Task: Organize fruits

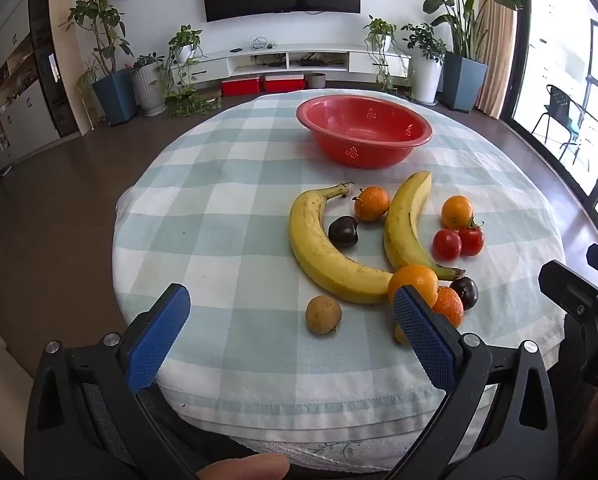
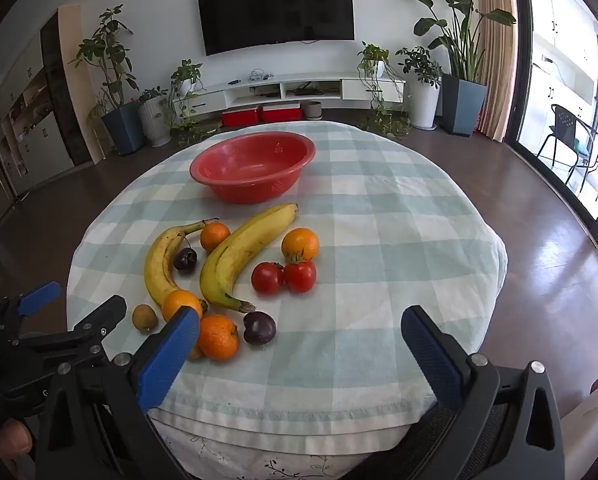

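Observation:
A red colander bowl [image 1: 365, 130] [image 2: 255, 166] stands empty at the far side of the checked tablecloth [image 1: 227, 208]. Fruit lies loose in front of it: two bananas [image 1: 325, 252] [image 2: 243, 254], several oranges [image 1: 457, 211] [image 2: 300, 244], two tomatoes [image 1: 457, 242] [image 2: 285, 277], two dark plums [image 1: 343, 232] [image 2: 259, 328] and a small brown fruit [image 1: 323, 314] [image 2: 144, 317]. My left gripper [image 1: 291, 308] is open and empty above the near table edge, left of the fruit. My right gripper [image 2: 299, 326] is open and empty, hovering near the front fruit.
The round table edge [image 2: 299, 420] is close below both grippers. The other gripper shows at the side of each view [image 1: 583, 292] [image 2: 59, 320]. Beyond the table are a TV cabinet [image 1: 291, 60], potted plants [image 1: 111, 80] and a window at right.

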`<state>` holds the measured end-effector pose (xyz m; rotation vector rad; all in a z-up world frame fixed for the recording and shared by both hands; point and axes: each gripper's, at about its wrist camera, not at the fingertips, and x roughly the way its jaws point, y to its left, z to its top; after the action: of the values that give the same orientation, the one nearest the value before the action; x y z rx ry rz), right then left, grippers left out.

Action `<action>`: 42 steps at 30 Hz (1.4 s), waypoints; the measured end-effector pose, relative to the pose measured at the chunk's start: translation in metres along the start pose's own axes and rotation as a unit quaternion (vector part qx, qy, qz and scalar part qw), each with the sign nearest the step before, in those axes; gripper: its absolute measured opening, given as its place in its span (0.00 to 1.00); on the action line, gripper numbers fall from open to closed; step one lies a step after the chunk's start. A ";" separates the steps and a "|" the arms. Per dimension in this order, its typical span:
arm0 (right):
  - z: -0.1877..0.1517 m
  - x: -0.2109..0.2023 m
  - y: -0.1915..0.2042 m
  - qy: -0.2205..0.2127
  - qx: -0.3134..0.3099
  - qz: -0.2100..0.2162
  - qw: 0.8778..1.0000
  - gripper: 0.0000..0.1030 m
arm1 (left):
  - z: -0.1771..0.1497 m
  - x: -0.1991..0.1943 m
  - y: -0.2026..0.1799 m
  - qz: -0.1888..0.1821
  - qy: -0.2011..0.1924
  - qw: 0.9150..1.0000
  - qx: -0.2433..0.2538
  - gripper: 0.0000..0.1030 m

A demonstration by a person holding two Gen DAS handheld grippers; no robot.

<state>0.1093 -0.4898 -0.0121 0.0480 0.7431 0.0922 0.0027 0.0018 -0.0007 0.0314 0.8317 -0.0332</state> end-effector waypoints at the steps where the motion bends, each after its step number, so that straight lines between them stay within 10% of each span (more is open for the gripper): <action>1: 0.000 0.000 0.000 0.001 -0.001 -0.001 1.000 1.00 | 0.001 0.002 0.001 -0.002 0.001 1.000 -0.001 1.00; 42: -0.003 0.003 0.002 0.010 -0.002 -0.003 1.000 1.00 | -0.004 -0.003 0.001 0.010 -0.015 1.000 0.004 1.00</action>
<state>0.1097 -0.4874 -0.0163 0.0402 0.7625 0.0892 -0.0018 0.0033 -0.0011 0.0462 0.8018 -0.0169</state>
